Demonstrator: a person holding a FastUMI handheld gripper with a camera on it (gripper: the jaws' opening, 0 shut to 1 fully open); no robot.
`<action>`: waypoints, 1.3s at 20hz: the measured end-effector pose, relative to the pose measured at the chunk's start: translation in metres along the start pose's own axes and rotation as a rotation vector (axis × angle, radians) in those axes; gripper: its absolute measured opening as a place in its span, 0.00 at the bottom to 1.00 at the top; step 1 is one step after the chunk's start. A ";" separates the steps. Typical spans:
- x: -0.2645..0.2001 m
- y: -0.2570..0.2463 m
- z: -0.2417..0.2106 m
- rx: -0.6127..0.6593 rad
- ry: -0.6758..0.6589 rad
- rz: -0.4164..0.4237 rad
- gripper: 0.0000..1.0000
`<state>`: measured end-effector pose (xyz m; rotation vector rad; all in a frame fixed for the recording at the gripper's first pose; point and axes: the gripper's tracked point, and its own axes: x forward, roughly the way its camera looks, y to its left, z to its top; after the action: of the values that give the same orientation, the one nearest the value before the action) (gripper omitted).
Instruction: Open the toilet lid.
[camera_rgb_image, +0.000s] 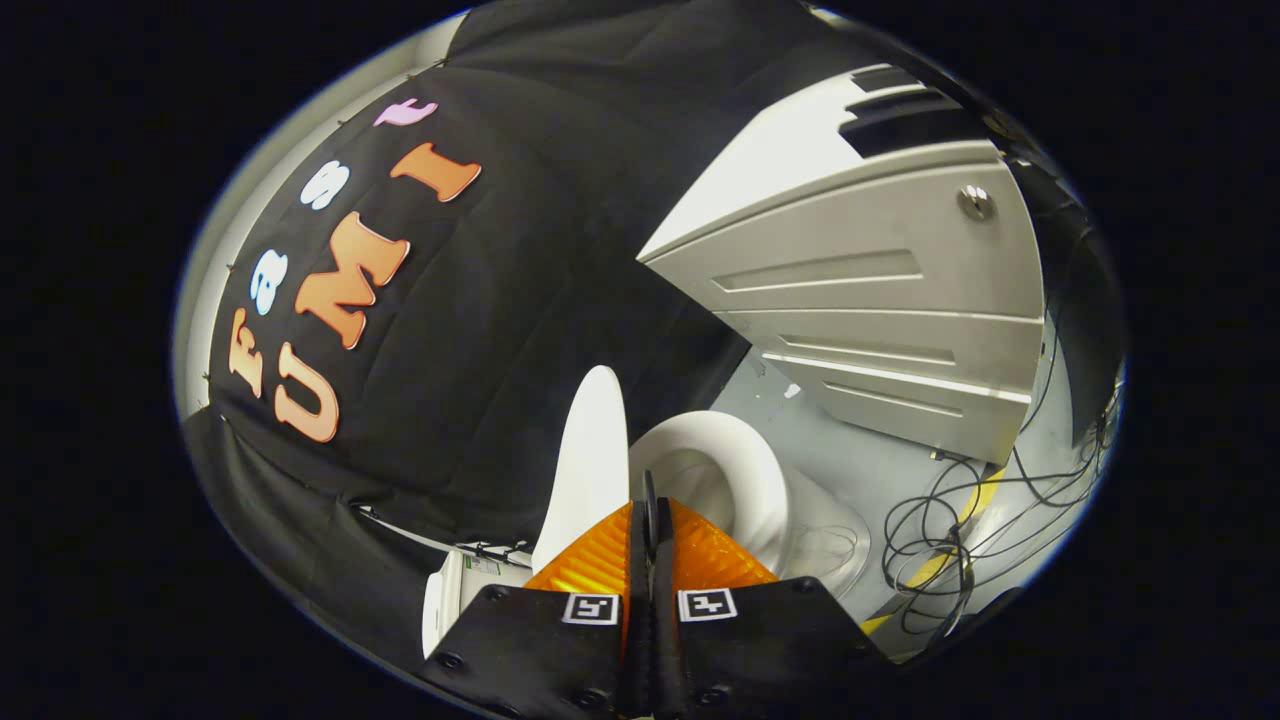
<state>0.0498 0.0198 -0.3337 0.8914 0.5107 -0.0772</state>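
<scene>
- Two fingers of the gripper lay pressed together with no gap between them; nothing was held between them.
- Toilet lid stood raised, just ahead of the fingers and to their left, seen nearly edge-on; its lower end was hidden behind the fingers.
- Toilet seat, a white ring, lay just beyond the fingertips and to their right, beside the raised lid; its near part was cut off by the fingers, so the hinge could not be made out.
- Toilet tank, white, showed left of the gripper's body, below the lid; a small label on it was too small to read.
- Cabinet, pale grey with recessed panels and a round metal knob, stood well beyond the seat on the right.
- Cables, dark and tangled, lay on the pale floor right of the toilet, below the cabinet; a yellow strip ran under them, partly hidden.
- Black cloth wall rose behind the lid, covering the left and centre of the scene.
</scene>
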 end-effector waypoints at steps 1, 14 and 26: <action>-0.003 0.010 0.002 -0.028 -0.001 0.008 0.08; -0.034 0.112 0.002 -0.279 0.015 0.070 0.08; -0.056 0.197 -0.017 -0.496 0.005 0.136 0.08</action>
<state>0.0474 0.1492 -0.1746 0.4379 0.4449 0.1702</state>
